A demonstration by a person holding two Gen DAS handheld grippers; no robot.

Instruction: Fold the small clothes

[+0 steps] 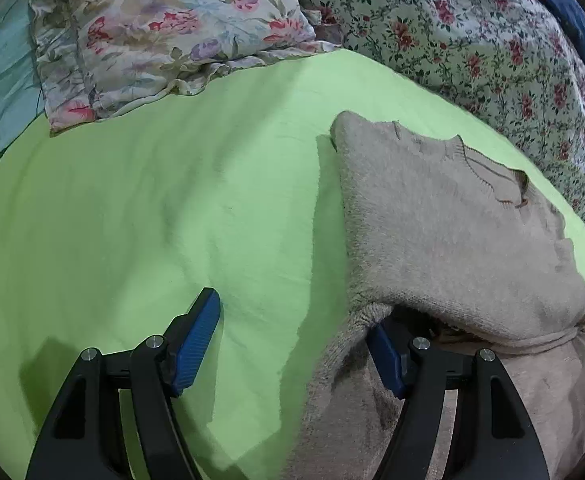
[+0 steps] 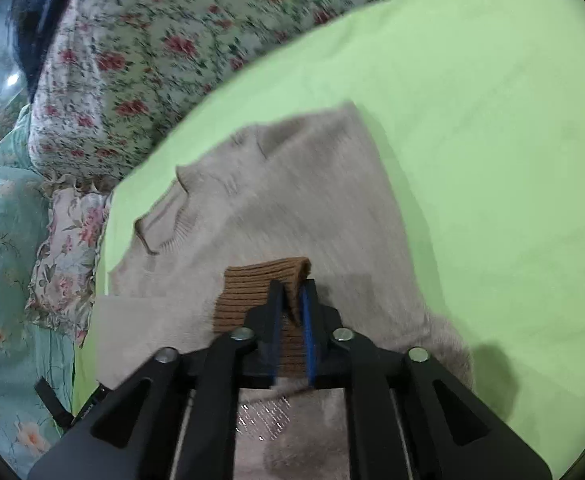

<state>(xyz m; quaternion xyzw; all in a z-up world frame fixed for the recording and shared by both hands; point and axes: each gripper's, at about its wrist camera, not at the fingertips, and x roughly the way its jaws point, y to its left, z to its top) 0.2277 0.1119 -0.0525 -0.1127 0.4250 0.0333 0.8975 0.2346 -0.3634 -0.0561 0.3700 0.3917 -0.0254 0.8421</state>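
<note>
Left wrist, green sheet [image 1: 172, 200], floral pillow [image 1: 152, 32]

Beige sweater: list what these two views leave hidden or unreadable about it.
- Left wrist view: the sweater drapes over the left tongs' right finger, hiding its tip.
- Left wrist view: the sweater's lower part runs off the bottom edge.
- Right wrist view: motion blur smears the knit and the floral bedding.
- Right wrist view: the right tongs cover part of the brown ribbed cuff.
</note>
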